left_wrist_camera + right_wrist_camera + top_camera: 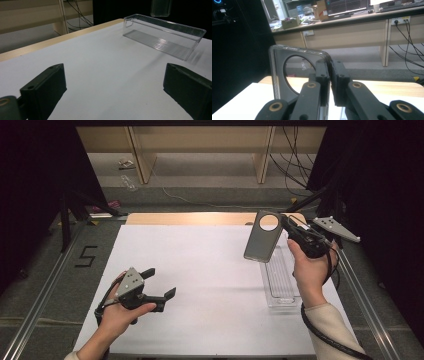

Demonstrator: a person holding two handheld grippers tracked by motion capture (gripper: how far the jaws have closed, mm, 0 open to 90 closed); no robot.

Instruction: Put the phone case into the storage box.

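The phone case point(262, 237) hangs above the far end of the clear tray point(281, 285), its long axis close to the tray's. The right gripper point(289, 226) pinches its upper edge, jaws pressed together on it. The left gripper point(161, 282), jaws spread and holding nothing, stays well apart over the table point(200, 270).

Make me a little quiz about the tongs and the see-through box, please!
1. True or false: the right tongs are shut on the phone case.
2. What lies between the jaws of the left tongs? A) the phone case B) nothing C) a cable
3. Fill in: the phone case has a round ____ near its top.

Key
1. True. The jaws pinch the case's edge, holding it in the air above the clear tray.
2. B. They stand wide apart over the bare white table.
3. Hole.
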